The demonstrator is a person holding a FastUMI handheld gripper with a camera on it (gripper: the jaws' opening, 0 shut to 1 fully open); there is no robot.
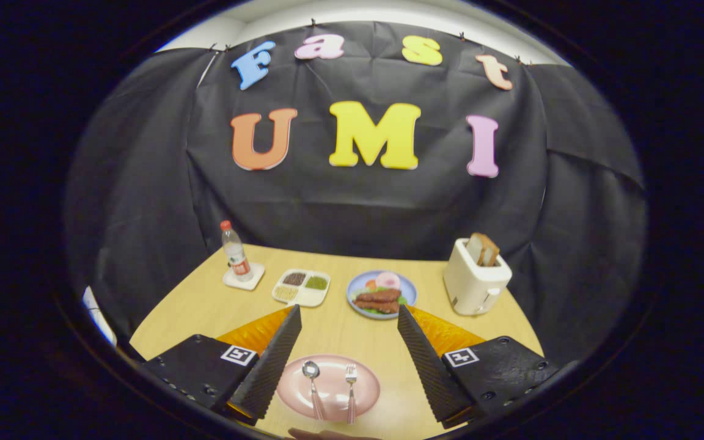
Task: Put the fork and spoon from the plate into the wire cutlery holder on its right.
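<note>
A pink plate [327, 388] lies on the wooden table, low between my two fingers. On it rest a spoon [312, 380] to the left and a fork [351, 384] to the right, both with pink handles pointing toward me. My gripper [349, 318] is open, its fingers spread wide and raised above the plate, nothing held between them. The fingers' tips stand past the plate's far rim.
Beyond the fingers stand a water bottle [235, 252] on a white coaster, a white divided dish [301, 287] with grains, a blue plate [381, 294] of food, and a white toaster [475, 278] with bread slices at the right. Black cloth walls the table's far side.
</note>
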